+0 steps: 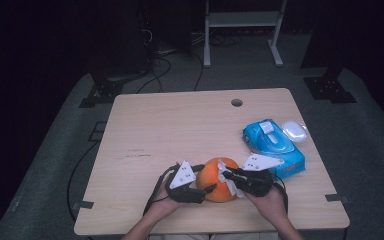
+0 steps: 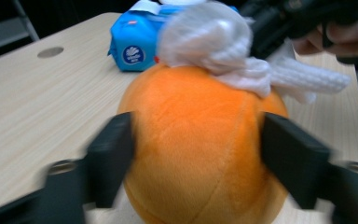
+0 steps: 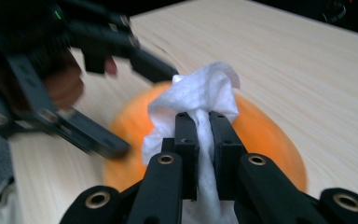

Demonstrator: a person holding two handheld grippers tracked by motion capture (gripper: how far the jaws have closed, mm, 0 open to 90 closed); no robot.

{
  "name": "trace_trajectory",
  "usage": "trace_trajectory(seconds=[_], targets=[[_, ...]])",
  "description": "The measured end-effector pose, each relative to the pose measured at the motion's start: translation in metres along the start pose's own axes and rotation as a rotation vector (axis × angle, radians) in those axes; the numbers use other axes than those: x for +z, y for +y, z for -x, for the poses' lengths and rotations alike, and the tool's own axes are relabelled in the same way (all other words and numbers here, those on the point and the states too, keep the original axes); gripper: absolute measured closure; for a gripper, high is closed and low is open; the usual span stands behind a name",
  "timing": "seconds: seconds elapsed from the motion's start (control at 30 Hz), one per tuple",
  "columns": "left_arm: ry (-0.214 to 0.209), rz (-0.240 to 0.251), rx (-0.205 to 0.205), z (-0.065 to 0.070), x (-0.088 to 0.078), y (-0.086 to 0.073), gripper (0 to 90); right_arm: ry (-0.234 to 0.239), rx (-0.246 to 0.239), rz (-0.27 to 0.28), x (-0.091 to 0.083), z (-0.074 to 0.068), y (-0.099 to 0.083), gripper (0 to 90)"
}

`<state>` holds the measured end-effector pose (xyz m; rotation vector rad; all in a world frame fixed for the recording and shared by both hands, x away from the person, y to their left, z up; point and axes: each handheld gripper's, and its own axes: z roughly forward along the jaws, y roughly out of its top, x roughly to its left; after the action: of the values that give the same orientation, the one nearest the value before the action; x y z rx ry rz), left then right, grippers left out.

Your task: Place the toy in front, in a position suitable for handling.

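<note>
Sitting near the front edge of the table, the orange ball is a plush one, flanked by both grippers. In the left gripper view the left gripper has its two black jaws on either side of the ball, standing against its flanks; the picture is blurred there, so how firmly they press I cannot tell. The right gripper has its jaws pinched together on a white wipe, which is bunched up and lies on top of the ball. From above, the left gripper meets the ball from the left and the right gripper from the right. A blue wipes pack lies just right of the ball, with a small white lid beside it
</note>
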<state>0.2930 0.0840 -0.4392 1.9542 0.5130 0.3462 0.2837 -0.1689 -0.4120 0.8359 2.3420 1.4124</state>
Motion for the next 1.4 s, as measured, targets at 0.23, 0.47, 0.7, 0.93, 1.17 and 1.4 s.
trace_trajectory(seconds=[0.23, 0.47, 0.7, 0.93, 1.17, 1.4], targets=[[-0.030, -0.012, -0.023, 0.000, 0.001, 0.000, 30.3, -0.004, 0.004, 0.003, 0.000, -0.001, 0.002, 82.6], [0.018, 0.005, 0.070, 0.012, -0.007, 0.009, 40.5, 0.018, -0.092, 0.030, 0.000, -0.023, 0.015, 82.6], [0.003, -0.012, -0.054, -0.003, 0.000, 0.003, 9.5, 0.004, -0.003, 0.001, -0.005, 0.004, -0.003, 82.7], [-0.031, 0.013, -0.049, 0.001, 0.002, 0.003, 35.8, -0.019, -0.011, 0.021, -0.009, 0.002, 0.002, 82.6], [0.068, 0.024, 0.197, 0.025, -0.002, 0.012, 41.6, 0.002, -0.136, 0.051, -0.005, -0.031, 0.019, 82.6], [0.011, 0.045, 0.150, 0.024, 0.000, 0.009, 30.2, -0.044, -0.044, 0.053, -0.018, -0.004, 0.008, 82.7]])
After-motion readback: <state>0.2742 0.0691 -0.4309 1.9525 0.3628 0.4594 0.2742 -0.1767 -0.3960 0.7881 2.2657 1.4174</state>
